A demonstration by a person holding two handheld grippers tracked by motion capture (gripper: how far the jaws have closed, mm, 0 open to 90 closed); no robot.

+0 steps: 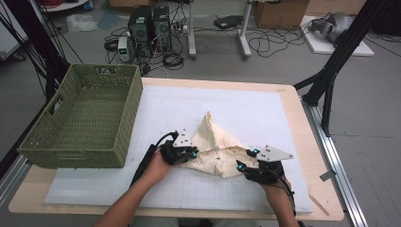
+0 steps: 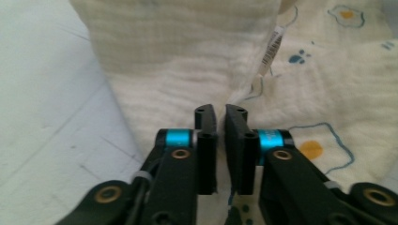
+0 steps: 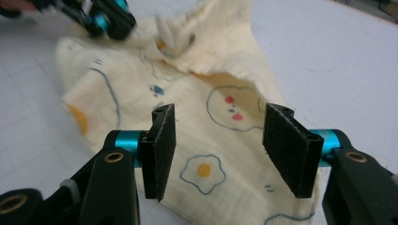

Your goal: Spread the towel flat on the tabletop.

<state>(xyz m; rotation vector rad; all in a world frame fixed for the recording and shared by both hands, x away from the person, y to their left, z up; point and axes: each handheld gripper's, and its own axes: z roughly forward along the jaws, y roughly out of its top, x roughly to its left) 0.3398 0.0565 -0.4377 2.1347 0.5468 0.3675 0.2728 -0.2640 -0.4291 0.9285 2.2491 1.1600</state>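
Observation:
A cream muslin cloth (image 1: 215,142) printed with fried eggs and small faces lies crumpled on the white mat, one fold standing up in a peak at its far side. My left gripper (image 1: 191,153) is at the cloth's left edge, its jaws pressed nearly together on a pinch of the fabric (image 2: 164,56); a care label hangs just beyond it. At the cloth's right corner my right gripper (image 1: 246,161) stands open. In its own view the right gripper (image 3: 220,112) has its pads wide apart over the printed cloth (image 3: 197,93), and the left gripper (image 3: 110,21) shows at the top left.
A green woven basket (image 1: 80,151) stands empty on the table's left side, close to my left hand. The white gridded mat (image 1: 246,104) covers most of the wooden table. Computers, cables and black frame legs are on the floor beyond.

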